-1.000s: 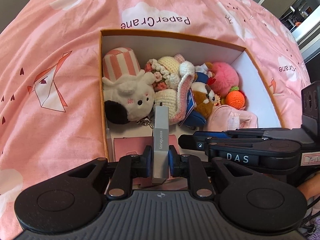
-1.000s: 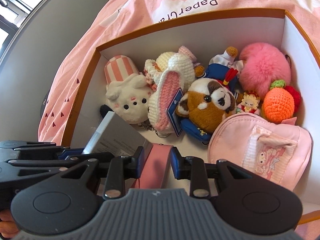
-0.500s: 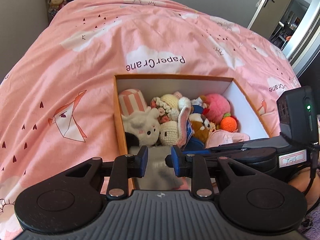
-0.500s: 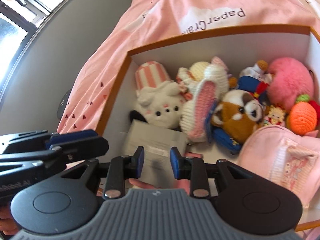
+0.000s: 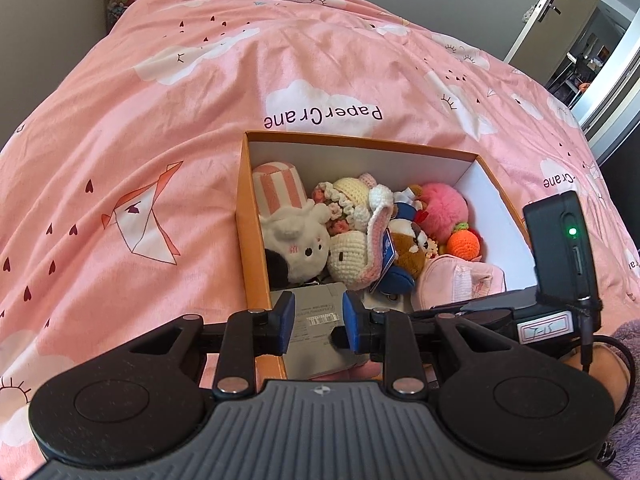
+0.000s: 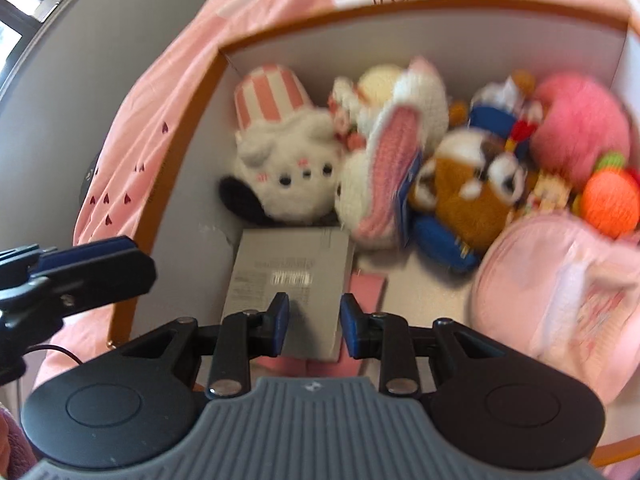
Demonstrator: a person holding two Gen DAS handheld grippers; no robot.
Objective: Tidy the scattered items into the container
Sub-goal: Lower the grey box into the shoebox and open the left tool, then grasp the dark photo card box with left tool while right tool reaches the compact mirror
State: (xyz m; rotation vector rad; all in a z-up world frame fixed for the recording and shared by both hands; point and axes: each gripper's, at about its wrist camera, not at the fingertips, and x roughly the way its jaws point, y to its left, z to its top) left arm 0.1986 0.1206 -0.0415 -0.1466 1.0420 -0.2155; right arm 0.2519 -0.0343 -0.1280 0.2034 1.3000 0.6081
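An orange-rimmed white box (image 5: 245, 216) (image 6: 188, 128) sits on the pink bedspread and holds several plush toys, among them a white bunny (image 5: 296, 242) (image 6: 292, 176) and a pink pouch (image 5: 456, 284) (image 6: 552, 280). A flat grey box (image 5: 316, 320) (image 6: 292, 280) lies inside at the near left, over a pink item (image 6: 366, 284). My left gripper (image 5: 317, 322) is open and empty above the box's near edge. My right gripper (image 6: 313, 324) is open and empty just above the grey box. The right gripper's body also shows at the right of the left wrist view (image 5: 556, 256).
The pink bedspread (image 5: 160, 140) surrounds the box on all sides. A grey wall runs along the left (image 6: 100, 60). A door and doorway stand at the far right (image 5: 568, 12). The left gripper's fingers (image 6: 80, 276) hang beside the box's left wall.
My left gripper let go of the grey box, which now lies flat in the container, and pulled back and up. My right gripper released the pink item and opened.
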